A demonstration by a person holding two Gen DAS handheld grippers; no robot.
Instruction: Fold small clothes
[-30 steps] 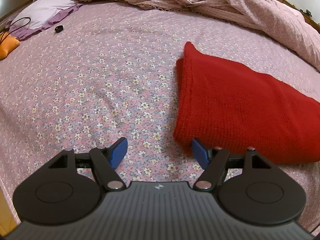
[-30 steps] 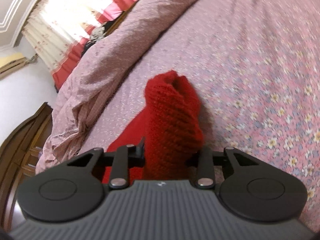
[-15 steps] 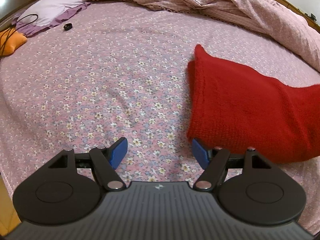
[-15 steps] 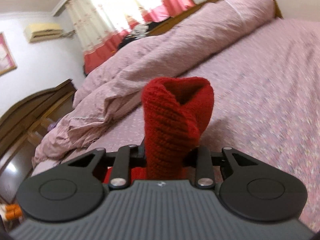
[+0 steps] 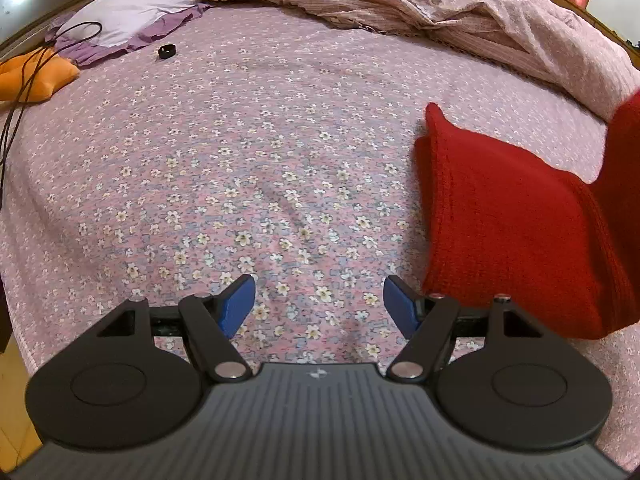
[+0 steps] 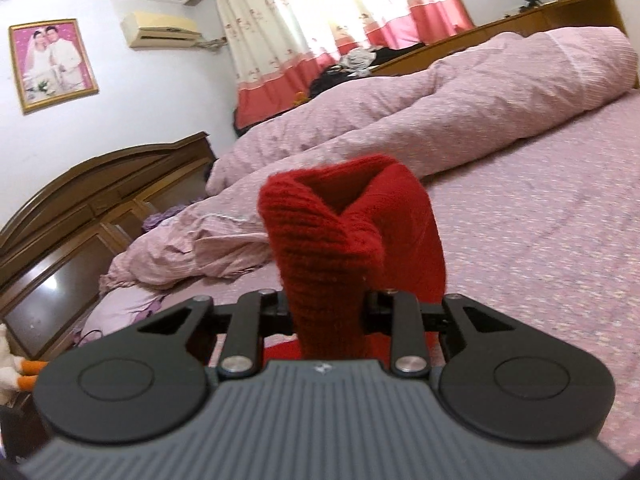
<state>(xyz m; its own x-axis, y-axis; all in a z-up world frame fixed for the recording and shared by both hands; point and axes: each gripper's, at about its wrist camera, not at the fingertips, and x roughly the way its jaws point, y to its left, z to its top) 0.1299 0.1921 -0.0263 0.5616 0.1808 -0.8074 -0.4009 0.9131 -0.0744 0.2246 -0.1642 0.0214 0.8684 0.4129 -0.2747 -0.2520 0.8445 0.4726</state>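
A red knitted garment [image 5: 508, 220] lies on the flowered pink bedsheet [image 5: 248, 152] at the right of the left wrist view, with its right part lifted off the bed. My left gripper [image 5: 319, 302] is open and empty, low over the sheet just left of the garment's near corner. My right gripper [image 6: 326, 308] is shut on a bunched end of the red garment [image 6: 340, 240], which stands up between its fingers, raised above the bed. Its fingertips are hidden by the knit.
A rumpled pink quilt [image 5: 420, 8] lies along the far side of the bed. A lilac pillow [image 5: 120, 16], an orange cloth [image 5: 36, 76], a black cable and a small black ring [image 5: 167, 51] sit at the far left. A wooden headboard [image 6: 80, 208] shows in the right wrist view.
My right gripper has lifted the held end of the red garment and tilted up towards the room. The left gripper has drifted left, so the garment sits further right in its view.
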